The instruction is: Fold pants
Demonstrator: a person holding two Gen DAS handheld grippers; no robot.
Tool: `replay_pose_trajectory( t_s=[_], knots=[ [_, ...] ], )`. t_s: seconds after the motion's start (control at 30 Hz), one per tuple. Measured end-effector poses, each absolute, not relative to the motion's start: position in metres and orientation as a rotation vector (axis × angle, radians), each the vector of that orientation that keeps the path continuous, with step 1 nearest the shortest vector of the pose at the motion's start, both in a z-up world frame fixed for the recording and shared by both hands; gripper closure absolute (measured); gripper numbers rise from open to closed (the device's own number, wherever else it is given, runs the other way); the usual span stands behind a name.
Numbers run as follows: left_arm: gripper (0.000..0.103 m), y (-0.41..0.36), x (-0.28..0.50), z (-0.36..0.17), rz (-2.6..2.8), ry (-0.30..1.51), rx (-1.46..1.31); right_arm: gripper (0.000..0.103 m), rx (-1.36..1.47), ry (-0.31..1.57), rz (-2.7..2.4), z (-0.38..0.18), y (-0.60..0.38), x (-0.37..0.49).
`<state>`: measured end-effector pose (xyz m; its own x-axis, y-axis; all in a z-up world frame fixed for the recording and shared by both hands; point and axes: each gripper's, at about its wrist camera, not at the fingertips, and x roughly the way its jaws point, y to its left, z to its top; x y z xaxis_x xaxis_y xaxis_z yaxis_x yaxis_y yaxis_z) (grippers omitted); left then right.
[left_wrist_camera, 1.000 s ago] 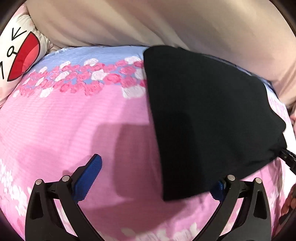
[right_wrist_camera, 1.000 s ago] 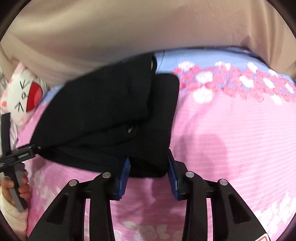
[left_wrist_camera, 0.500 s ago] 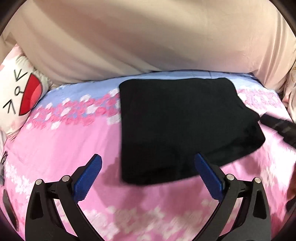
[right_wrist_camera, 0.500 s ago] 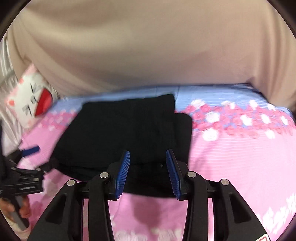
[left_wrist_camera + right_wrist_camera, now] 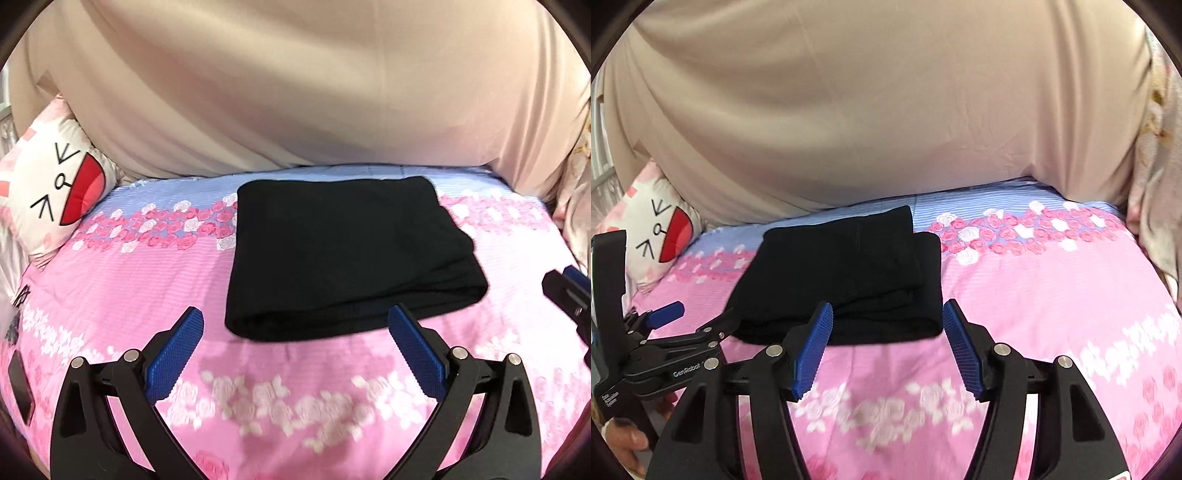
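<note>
The black pants (image 5: 343, 254) lie folded into a flat rectangle on the pink flowered bedspread (image 5: 129, 280); they also show in the right wrist view (image 5: 849, 273). My left gripper (image 5: 295, 328) is open and empty, just short of the pants' near edge. My right gripper (image 5: 886, 325) is open and empty, also just short of the near edge. The left gripper also shows at the left of the right wrist view (image 5: 679, 325). A tip of the right gripper shows at the right edge of the left wrist view (image 5: 569, 291).
A white cartoon-face pillow (image 5: 55, 188) leans at the bed's far left. A beige curtain (image 5: 295, 92) hangs behind the bed. A dark phone-like object (image 5: 20, 391) lies at the bed's left edge. Flowered fabric (image 5: 1156, 184) hangs at the right.
Both grippers let go of the pants and drew back toward me. The right gripper opened wider. The pants now lie flat and settled on the bed.
</note>
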<state>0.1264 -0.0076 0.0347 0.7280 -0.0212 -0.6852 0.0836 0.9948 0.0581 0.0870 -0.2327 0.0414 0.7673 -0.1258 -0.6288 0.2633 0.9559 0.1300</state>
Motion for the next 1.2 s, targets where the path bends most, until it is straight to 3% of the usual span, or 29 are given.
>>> replay_pose_trajectory(
  t_s=[0.13,0.6,1.2],
  knots=[
    [0.005,-0.008,0.094,0.047,-0.029,0.725,0.096,0.033,0.23,0.651,-0.229,0.043,-0.224,0.056],
    [0.005,-0.007,0.021,0.053,-0.059,0.711,0.104,0.03,0.188,0.641,-0.218,0.046,-0.191,0.007],
    [0.005,-0.008,0.011,0.044,-0.065,0.741,0.124,0.03,0.185,0.672,-0.225,0.037,-0.185,-0.009]
  ],
)
